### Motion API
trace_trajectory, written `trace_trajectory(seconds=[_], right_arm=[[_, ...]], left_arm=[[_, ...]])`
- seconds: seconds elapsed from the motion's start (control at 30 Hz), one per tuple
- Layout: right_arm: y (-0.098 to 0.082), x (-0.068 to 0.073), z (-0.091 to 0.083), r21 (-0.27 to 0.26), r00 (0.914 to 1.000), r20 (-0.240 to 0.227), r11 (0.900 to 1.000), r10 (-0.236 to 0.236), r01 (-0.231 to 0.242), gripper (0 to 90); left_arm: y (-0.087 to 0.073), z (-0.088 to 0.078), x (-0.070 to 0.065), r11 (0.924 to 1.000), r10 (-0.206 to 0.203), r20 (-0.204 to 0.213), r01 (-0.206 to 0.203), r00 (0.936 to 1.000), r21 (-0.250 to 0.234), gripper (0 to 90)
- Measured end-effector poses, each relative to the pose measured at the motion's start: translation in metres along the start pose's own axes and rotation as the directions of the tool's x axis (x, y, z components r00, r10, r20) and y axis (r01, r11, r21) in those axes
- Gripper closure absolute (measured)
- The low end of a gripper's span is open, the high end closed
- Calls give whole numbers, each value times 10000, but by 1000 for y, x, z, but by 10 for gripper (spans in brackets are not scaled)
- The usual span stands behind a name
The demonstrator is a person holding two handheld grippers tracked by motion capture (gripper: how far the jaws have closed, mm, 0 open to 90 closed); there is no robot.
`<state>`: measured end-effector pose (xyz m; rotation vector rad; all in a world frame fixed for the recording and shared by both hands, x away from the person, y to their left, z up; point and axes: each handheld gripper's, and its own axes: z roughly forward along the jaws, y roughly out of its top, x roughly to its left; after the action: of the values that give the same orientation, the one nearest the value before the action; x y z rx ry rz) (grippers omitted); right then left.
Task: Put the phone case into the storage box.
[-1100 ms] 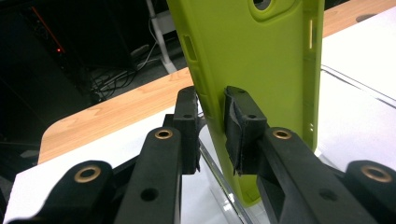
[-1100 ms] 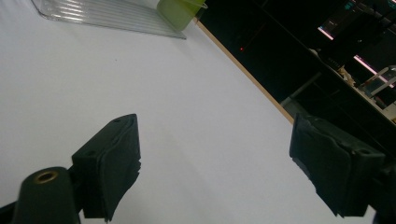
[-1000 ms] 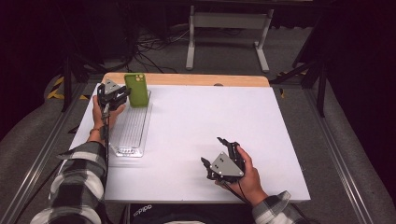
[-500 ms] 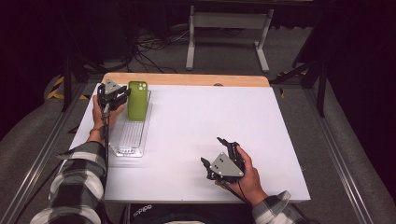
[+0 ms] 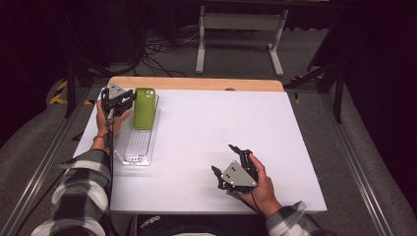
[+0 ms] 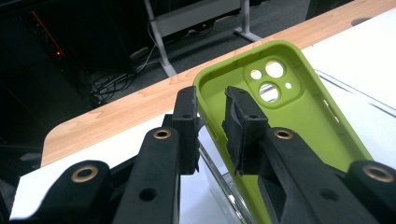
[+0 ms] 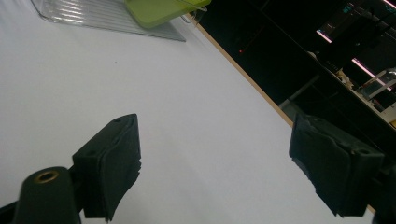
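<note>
The lime-green silicone phone case [image 5: 144,108] has been lowered a bit toward the clear ribbed plastic tray [image 5: 136,147], its edge pinched by the left gripper [image 6: 212,128]; placement looks near. Right gripper [image 7: 229,163] jaws are spread, idle over the white counter [image 5: 206,132].

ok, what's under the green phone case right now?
The clear ribbed tray lies under the green phone case, which the left gripper pinches by its side wall. The case hides the tray's far end.

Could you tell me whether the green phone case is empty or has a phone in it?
Empty: the green phone case shows its bare inside and open camera cutouts.
</note>
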<state>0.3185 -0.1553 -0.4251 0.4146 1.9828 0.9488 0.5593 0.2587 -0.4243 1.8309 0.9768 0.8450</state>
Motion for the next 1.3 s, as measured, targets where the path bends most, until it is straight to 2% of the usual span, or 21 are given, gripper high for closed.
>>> trace_trajectory(seconds=[0.23, 1.13, 1.23, 1.3], right_arm=[[0, -1, -1, -39, 10000, 49, 10000, 23, -22, 171], [0, -7, -4, -248, 9990, 57, 9987, 451, -450, 174], [0, -7, -4, -272, 9987, 54, 9983, 516, -515, 174], [0, -8, -4, -284, 9986, 52, 9982, 531, -529, 174]], left_arm=[[2, -5, 1, 9999, -26, -72, 26, 10000, -127, 747], [7, -23, -7, 9974, 100, 202, -86, 9997, -719, 738], [8, -25, -9, 9971, 266, 166, -254, 9995, -721, 734], [8, -27, -11, 9971, 204, 276, -183, 9994, -737, 723]])
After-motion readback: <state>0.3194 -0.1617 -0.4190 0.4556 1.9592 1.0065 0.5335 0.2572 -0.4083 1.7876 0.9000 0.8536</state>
